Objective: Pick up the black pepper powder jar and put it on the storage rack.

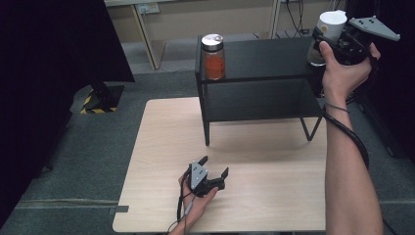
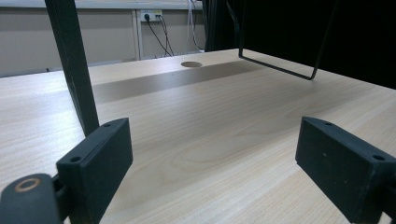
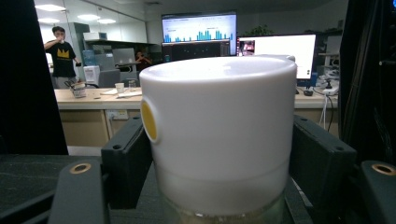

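Note:
A jar with a white lid (image 1: 332, 23) stands at the right end of the black shelf's top (image 1: 264, 53). My right gripper (image 1: 325, 43) is around it, and in the right gripper view its jaws sit against both sides of the white lid (image 3: 219, 121), with a yellow dot on the lid's left. Glass shows below the lid. My left gripper (image 1: 215, 165) rests low over the wooden table (image 1: 161, 142) near its front edge, open; in the left gripper view nothing lies between the jaws of this gripper (image 2: 212, 158).
A second jar (image 1: 214, 58), with orange contents and a silver lid, stands at the shelf's left end. The shelf's black leg (image 2: 74, 70) and wire foot (image 2: 280, 67) rise ahead of the left gripper. A round hole (image 2: 191, 64) is in the table's far side.

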